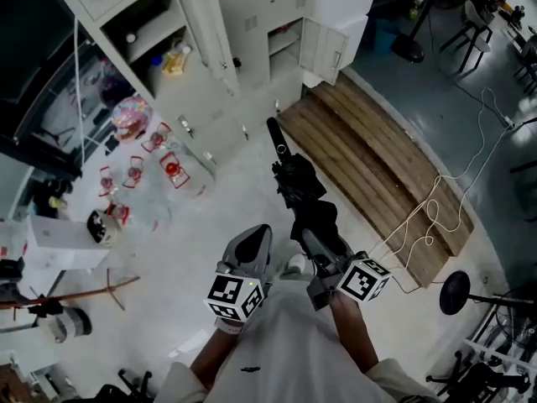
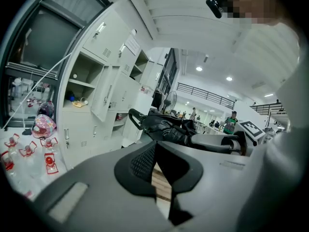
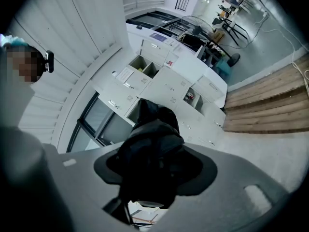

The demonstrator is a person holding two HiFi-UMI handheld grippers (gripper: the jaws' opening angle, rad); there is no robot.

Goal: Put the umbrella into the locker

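A folded black umbrella (image 1: 295, 183) points its handle end toward the grey lockers (image 1: 252, 23). My right gripper (image 1: 319, 240) is shut on its bundled canopy, which fills the space between the jaws in the right gripper view, where the umbrella (image 3: 152, 144) hides the right gripper's (image 3: 154, 173) pads. My left gripper (image 1: 254, 240) hangs just left of it, shut and empty; in its own view the left gripper (image 2: 154, 151) has its tips together. Beyond them lies the umbrella (image 2: 166, 127). One locker door (image 1: 205, 32) stands open at upper left, another door (image 1: 325, 50) farther right.
A wooden platform (image 1: 377, 166) runs along the floor at right with a white cable (image 1: 436, 200) looped over it. Several red-and-clear small items (image 1: 155, 158) are strewn on the floor before the lockers. A black round stand base (image 1: 456, 292) sits at lower right.
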